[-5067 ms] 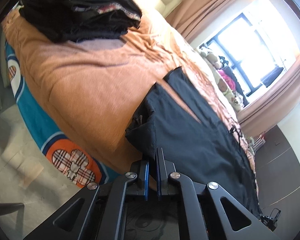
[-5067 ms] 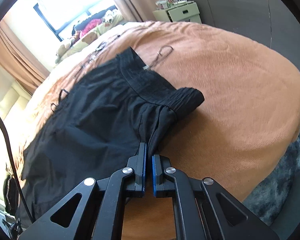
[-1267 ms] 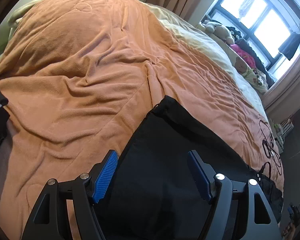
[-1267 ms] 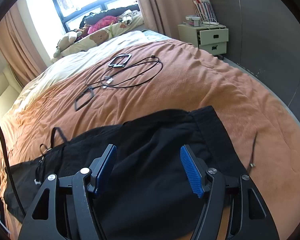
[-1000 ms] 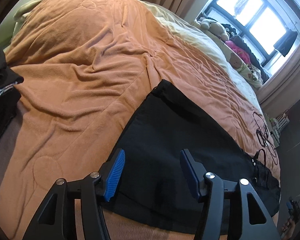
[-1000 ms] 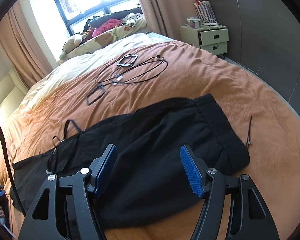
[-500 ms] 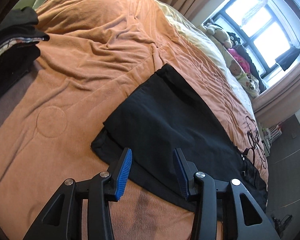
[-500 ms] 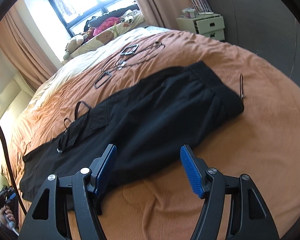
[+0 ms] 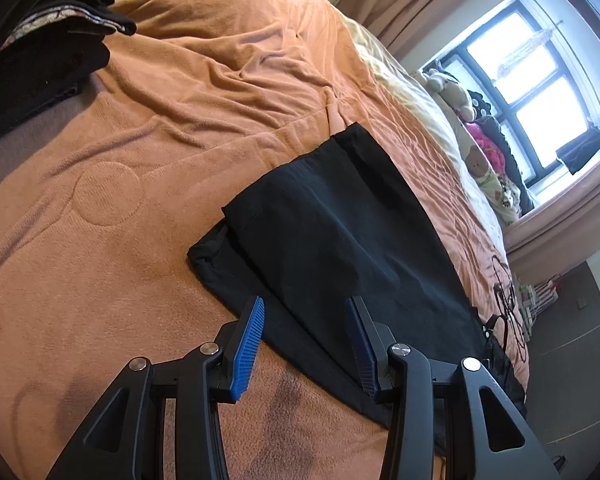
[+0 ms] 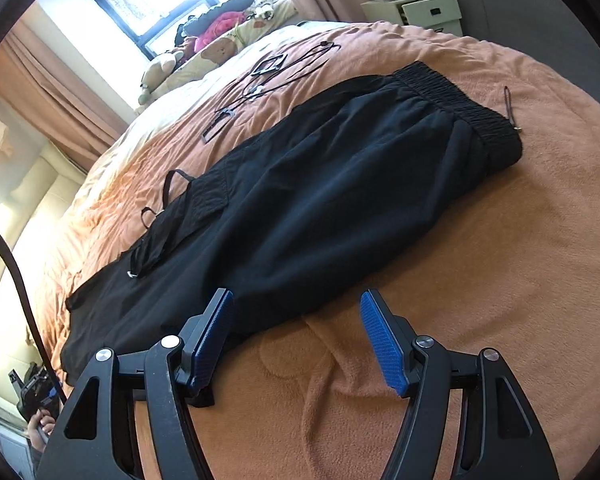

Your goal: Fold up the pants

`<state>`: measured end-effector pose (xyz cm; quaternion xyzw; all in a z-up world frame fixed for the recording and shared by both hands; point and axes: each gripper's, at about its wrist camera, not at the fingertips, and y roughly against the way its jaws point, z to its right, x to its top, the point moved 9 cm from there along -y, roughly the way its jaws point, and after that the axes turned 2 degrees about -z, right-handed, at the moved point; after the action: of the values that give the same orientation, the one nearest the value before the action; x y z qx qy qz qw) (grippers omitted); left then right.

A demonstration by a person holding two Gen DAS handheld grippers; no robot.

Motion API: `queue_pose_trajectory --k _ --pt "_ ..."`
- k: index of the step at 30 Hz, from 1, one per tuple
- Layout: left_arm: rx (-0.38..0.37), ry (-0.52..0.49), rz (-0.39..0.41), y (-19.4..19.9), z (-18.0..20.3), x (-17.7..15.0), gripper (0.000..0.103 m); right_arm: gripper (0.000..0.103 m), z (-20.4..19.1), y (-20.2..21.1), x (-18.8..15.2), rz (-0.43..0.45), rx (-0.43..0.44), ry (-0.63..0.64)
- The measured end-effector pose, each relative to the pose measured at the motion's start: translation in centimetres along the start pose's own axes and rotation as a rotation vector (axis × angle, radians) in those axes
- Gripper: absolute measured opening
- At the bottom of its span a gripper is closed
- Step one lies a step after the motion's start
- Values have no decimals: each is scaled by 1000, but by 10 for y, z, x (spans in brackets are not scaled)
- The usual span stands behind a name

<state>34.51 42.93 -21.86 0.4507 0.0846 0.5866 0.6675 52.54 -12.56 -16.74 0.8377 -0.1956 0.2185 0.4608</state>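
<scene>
Black pants (image 10: 320, 192) lie flat on the orange bedspread (image 10: 520, 280), folded lengthwise with one leg on the other. The elastic waistband (image 10: 460, 100) is at the right in the right wrist view; the leg hems (image 9: 220, 248) are at the left in the left wrist view, where the pants (image 9: 340, 232) stretch away to the right. My left gripper (image 9: 305, 316) is open and empty, just above the near edge of the legs. My right gripper (image 10: 297, 310) is open and empty above the near edge of the pants' middle.
A pile of dark folded clothes (image 9: 44, 40) sits on the bed at the far left. Black cables and straps (image 10: 268, 72) lie on the bedspread beyond the pants. Stuffed toys (image 10: 204, 56) line the window side. A nightstand (image 10: 420, 8) stands past the bed.
Both grippers let go of the pants and opened, then pulled back toward the bed's near edge. The pants now lie flat, with more of them in view. The clothes pile came into the left view.
</scene>
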Motion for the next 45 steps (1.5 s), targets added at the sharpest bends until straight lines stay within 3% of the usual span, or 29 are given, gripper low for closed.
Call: queue_pose_trajectory --k 9,15,17,19,21,24,32,38,45 --pt "23 4 -83 -34 -6 -7 45 65 -16 -13 -15 -56 43 -19" --pt "20 36 -65 -42 -12 1 44 65 -35 -19 -37 -110 84 27" --pt "40 40 -58 -47 -14 3 36 65 -40 -19 -42 -112 93 30" --pt "70 37 -49 -48 -17 4 11 65 -42 -19 -46 -115 106 30" --pt "62 43 -45 -46 -17 4 1 65 -44 -20 -52 -127 121 27" --pt "48 45 -16 -33 -16 5 1 57 -47 -27 -56 -151 128 48" --pt "6 104 -25 -16 -19 -5 1 57 -48 -50 -56 -206 157 41" --pt "28 108 -7 -12 -23 -3 1 57 -45 -59 -55 -233 194 39" --pt "51 125 -54 -18 -32 -11 2 57 -37 -65 -50 -236 258 -3"
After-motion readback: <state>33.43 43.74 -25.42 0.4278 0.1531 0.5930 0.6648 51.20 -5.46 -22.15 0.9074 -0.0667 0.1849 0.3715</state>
